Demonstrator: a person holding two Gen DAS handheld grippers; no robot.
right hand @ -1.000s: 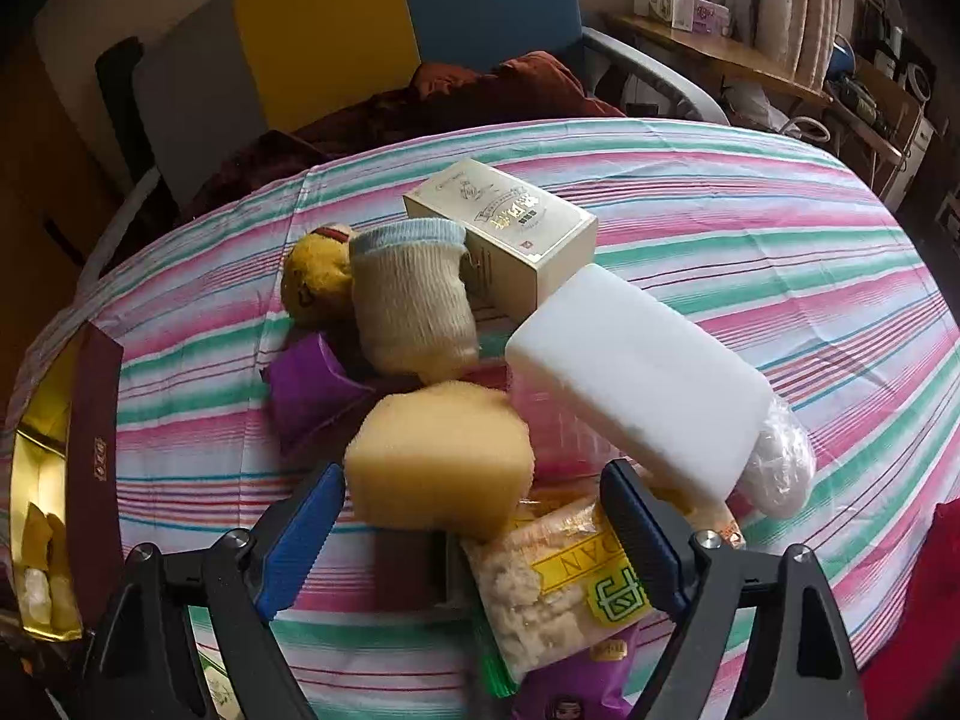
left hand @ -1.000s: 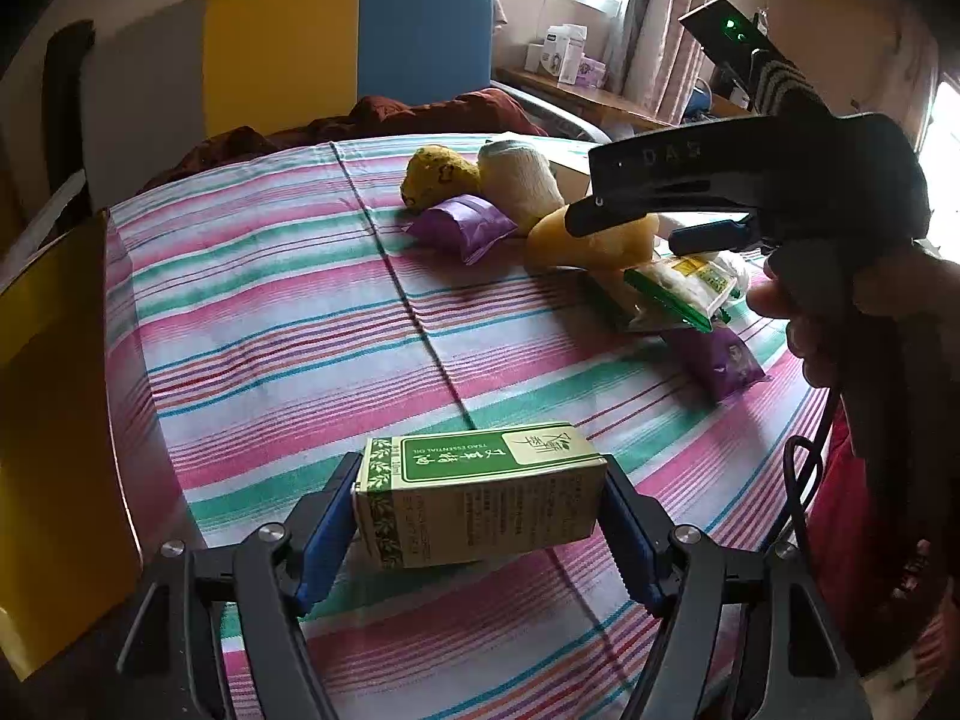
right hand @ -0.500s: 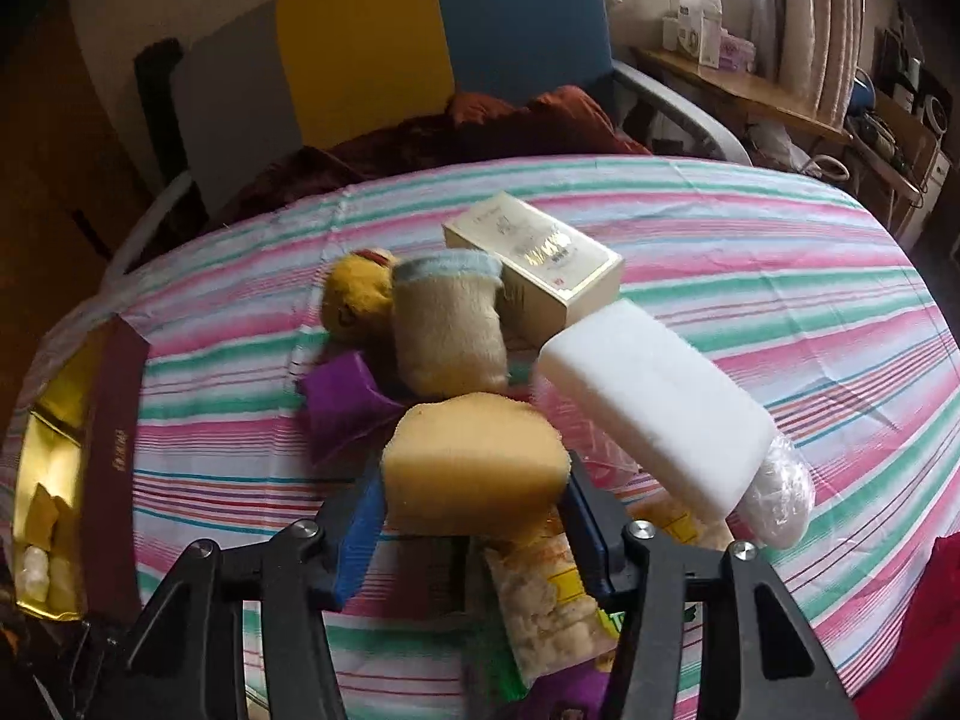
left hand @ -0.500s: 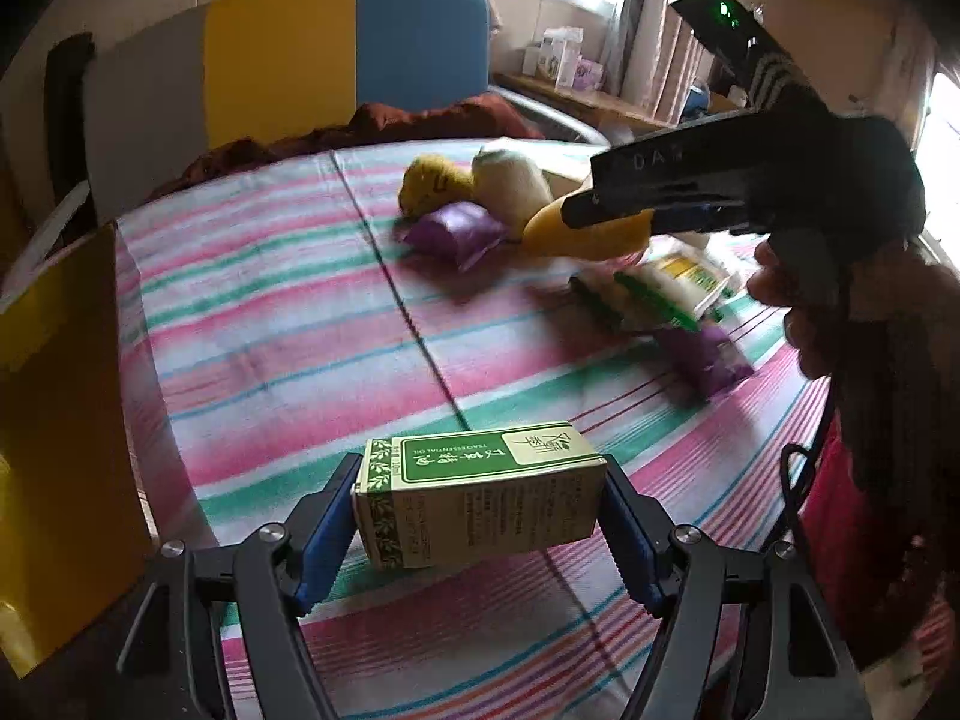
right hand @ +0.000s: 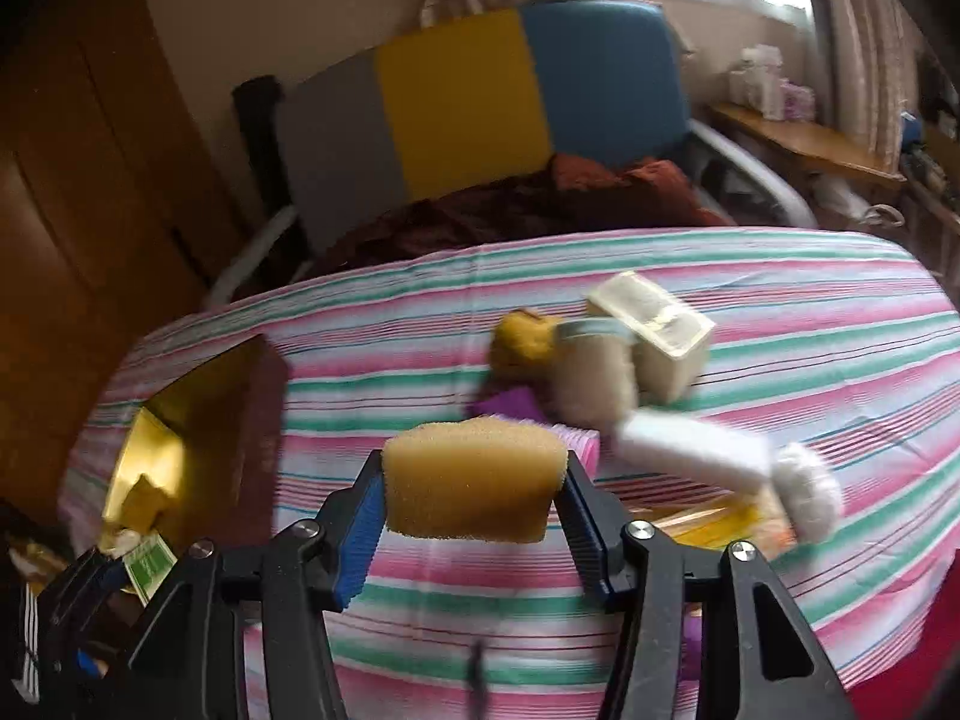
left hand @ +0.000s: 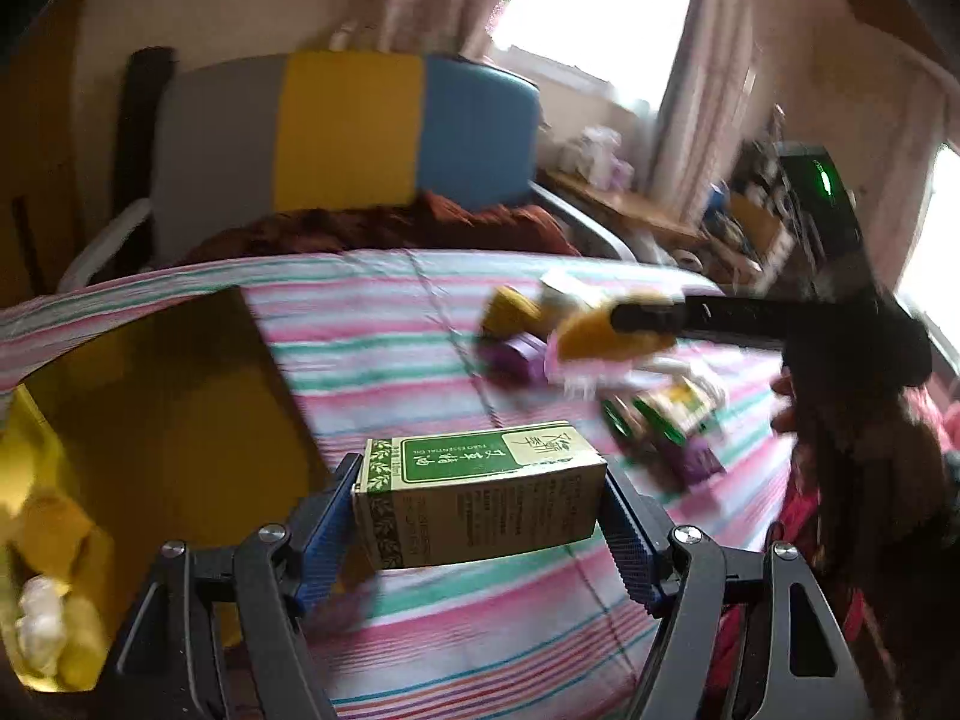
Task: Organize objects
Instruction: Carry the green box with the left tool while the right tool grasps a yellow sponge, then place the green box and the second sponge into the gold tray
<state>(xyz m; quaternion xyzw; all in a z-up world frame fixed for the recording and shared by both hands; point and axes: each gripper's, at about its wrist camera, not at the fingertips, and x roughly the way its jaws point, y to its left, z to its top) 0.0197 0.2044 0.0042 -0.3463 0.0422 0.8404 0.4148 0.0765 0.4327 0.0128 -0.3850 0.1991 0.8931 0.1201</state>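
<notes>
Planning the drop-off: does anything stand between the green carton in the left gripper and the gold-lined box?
Nothing visible does. The left gripper holds the green carton beside the open gold-lined box, with only striped tablecloth between.

Two cartons [left hand: 480,495] [right hand: 651,339], one sponge [right hand: 471,480], perhaps two purple packets [left hand: 513,357].

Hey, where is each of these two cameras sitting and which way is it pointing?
Left wrist: behind the left gripper, which holds the green box; looks across the striped table; right gripper and hand show.
Right wrist: behind the right gripper clamping the yellow sponge; same direction.
Shared: gold box, sponge, colour-block chair.
</notes>
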